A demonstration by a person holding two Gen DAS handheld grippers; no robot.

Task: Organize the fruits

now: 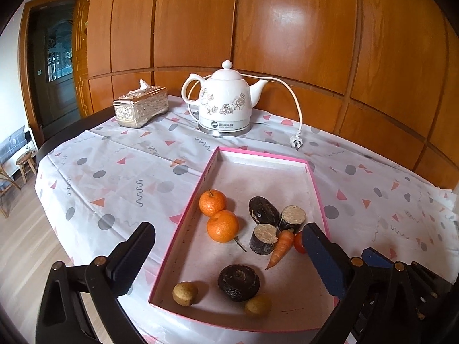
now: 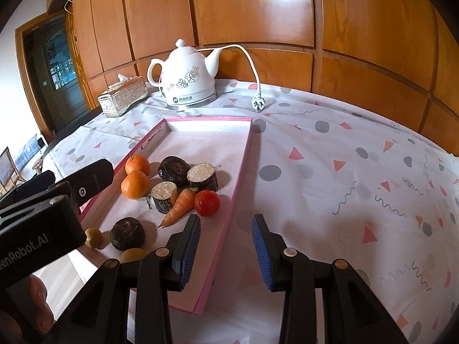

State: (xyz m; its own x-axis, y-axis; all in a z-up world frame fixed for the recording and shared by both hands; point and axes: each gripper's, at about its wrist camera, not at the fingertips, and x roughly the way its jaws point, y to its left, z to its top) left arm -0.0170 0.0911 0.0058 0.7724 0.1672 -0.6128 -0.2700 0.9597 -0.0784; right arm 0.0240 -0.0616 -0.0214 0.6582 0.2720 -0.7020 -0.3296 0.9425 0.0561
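Left gripper (image 1: pixel 226 261) is held wide apart, empty, over the pink tray (image 1: pixel 183 223). Right gripper (image 2: pixel 226 246) is also spread, empty, straddling the tray's right wall. All produce is seen inside the tray: two oranges (image 1: pixel 222 226), a carrot (image 1: pixel 279 248), a tomato (image 2: pixel 207 203), dark chunks (image 1: pixel 238 282). Risk, as judged: round fruit could be nudged and rolled, or the light tray wall clipped and shifted, if either gripper descends off-centre. Patterned tablecloth (image 1: pixel 114 172) looks slippery. A kettle (image 1: pixel 225 100), tissue box (image 1: pixel 140 110) and wood panelling (image 1: pixel 258 23) are noted behind.

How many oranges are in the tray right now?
2. Both sit by the pink tray's left wall: far orange, and near orange right beside it. None seems hidden.
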